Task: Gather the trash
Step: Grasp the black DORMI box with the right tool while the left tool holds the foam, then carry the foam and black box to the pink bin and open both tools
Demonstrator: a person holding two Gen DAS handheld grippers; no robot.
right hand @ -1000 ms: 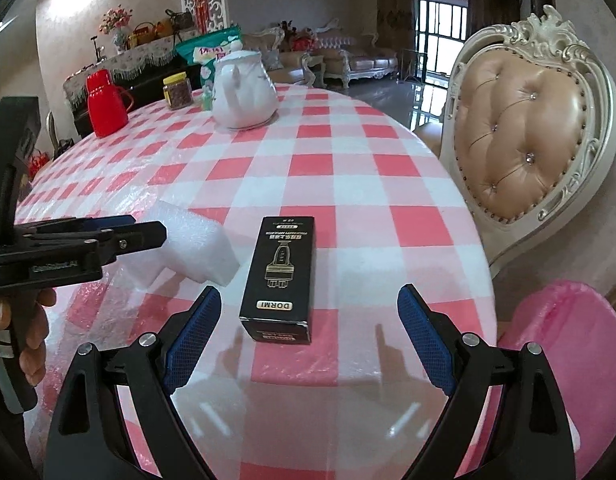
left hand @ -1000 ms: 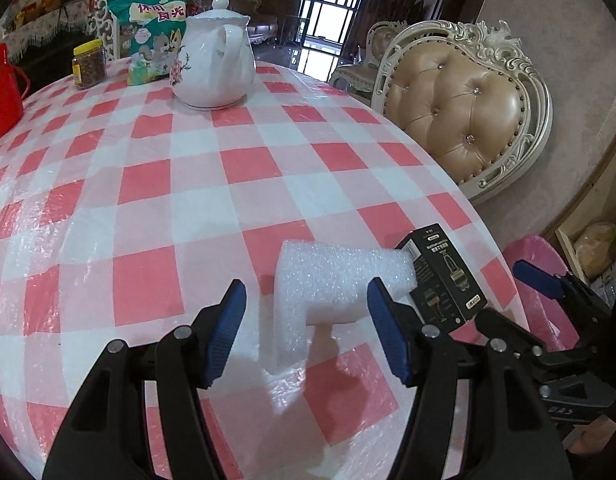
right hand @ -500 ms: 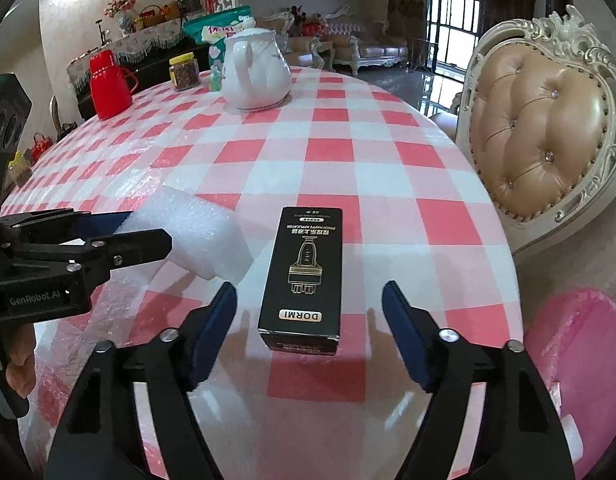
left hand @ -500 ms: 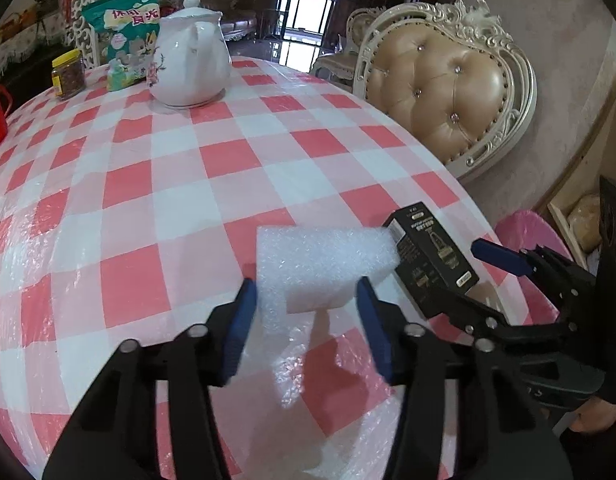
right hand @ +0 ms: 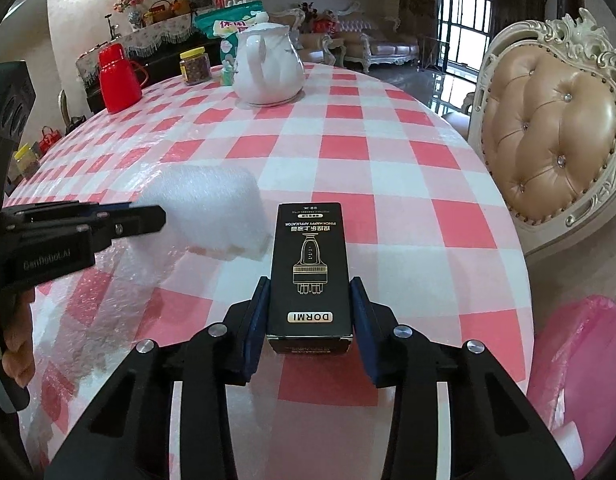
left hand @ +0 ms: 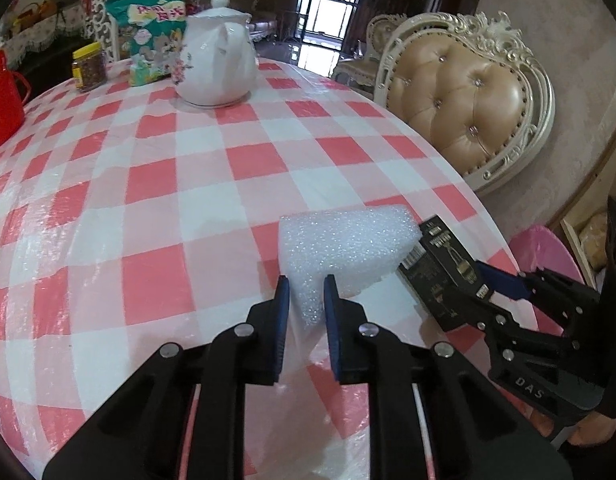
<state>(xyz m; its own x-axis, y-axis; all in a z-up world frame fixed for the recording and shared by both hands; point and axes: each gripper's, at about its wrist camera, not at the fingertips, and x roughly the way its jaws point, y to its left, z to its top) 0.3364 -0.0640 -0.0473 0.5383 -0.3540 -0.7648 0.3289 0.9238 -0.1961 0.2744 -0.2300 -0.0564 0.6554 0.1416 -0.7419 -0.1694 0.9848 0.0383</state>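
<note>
Left gripper (left hand: 305, 300) is pinching the foam (left hand: 344, 248); right gripper (right hand: 310, 316) is clamping the box (right hand: 306, 268) on the table (right hand: 348, 168).

Between our left gripper's (left hand: 305, 292) jaws sits the foam block (left hand: 348, 246); the box (right hand: 308, 264) lies between our right gripper's (right hand: 310, 308) jaws, just right of the foam. The teapot (right hand: 268, 68) stands far ahead.

The red jug (left hand: 2, 100) runs off the left wrist view's edge, the pink bin (right hand: 580, 392) is cut by the right wrist view's rim, and the black box (left hand: 440, 264) sits half behind the right gripper (left hand: 484, 300).
</note>
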